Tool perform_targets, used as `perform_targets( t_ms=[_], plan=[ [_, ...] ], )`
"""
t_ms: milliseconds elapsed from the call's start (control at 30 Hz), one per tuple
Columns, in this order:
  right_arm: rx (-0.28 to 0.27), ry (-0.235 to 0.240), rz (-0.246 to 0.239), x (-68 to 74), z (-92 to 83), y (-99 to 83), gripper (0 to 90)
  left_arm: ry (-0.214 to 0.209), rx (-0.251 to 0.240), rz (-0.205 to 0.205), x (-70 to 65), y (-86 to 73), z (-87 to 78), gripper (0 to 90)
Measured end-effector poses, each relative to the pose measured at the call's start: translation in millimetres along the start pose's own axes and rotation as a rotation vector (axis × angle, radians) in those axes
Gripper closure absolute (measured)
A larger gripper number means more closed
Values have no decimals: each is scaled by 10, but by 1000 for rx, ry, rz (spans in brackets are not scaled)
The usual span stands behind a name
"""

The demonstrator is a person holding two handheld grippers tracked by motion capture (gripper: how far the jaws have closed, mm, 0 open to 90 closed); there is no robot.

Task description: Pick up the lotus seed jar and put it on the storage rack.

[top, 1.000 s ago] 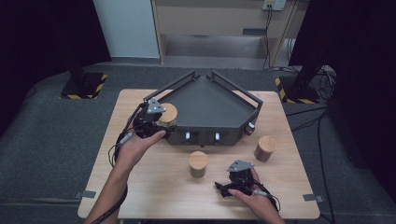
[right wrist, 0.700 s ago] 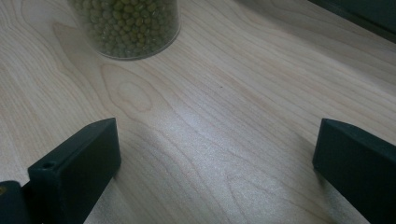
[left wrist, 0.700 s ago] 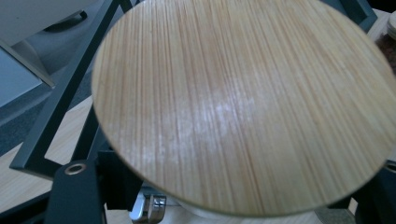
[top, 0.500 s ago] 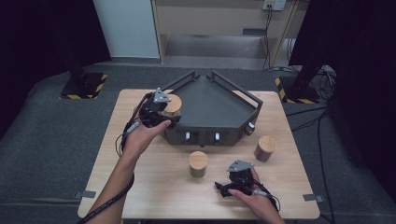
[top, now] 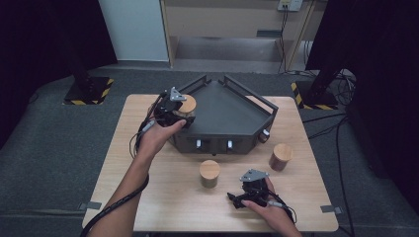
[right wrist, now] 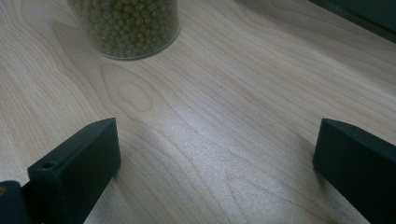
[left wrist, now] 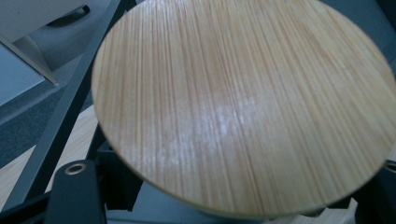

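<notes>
Your left gripper [top: 174, 109] is clamped on a jar with a bamboo lid [top: 187, 104], holding it over the left rim of the dark angular tray [top: 232, 111], just inside the tray's raised rail. In the left gripper view the round lid [left wrist: 243, 102] is so close that the jar's body and contents are hidden beneath it, and only the stubs of the black jaws show at the bottom corners. Two more lidded jars stand on the wooden table [top: 148, 197]: one in front of the tray [top: 209, 173] and one toward the right edge [top: 280, 157]. In the right gripper view, a clear jar [right wrist: 126, 25] is packed with small green beans, its top cut off by the frame. Your right gripper [top: 249, 190] rests on the table near the front edge, jaws well apart with bare wood between them. What lies on the tray's floor is hard to make out in the dark interior. Compared with a second ago, your left hand has carried its jar farther along the tray's left side, away from you; your right hand has not shifted.
</notes>
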State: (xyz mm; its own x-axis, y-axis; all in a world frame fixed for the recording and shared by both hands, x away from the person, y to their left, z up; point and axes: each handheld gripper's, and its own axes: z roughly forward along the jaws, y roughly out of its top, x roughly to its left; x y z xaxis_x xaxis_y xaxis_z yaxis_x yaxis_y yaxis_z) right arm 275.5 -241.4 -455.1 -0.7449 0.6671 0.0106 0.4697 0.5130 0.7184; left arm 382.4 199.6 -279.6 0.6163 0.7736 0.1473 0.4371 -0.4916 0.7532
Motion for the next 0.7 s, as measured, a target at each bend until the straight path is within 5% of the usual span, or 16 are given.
perform_targets(
  t_ms=[700],
  plan=[
    [-1,0,0,0,1,-2,11,-19,14,-46,110,-10,316,243]
  ],
)
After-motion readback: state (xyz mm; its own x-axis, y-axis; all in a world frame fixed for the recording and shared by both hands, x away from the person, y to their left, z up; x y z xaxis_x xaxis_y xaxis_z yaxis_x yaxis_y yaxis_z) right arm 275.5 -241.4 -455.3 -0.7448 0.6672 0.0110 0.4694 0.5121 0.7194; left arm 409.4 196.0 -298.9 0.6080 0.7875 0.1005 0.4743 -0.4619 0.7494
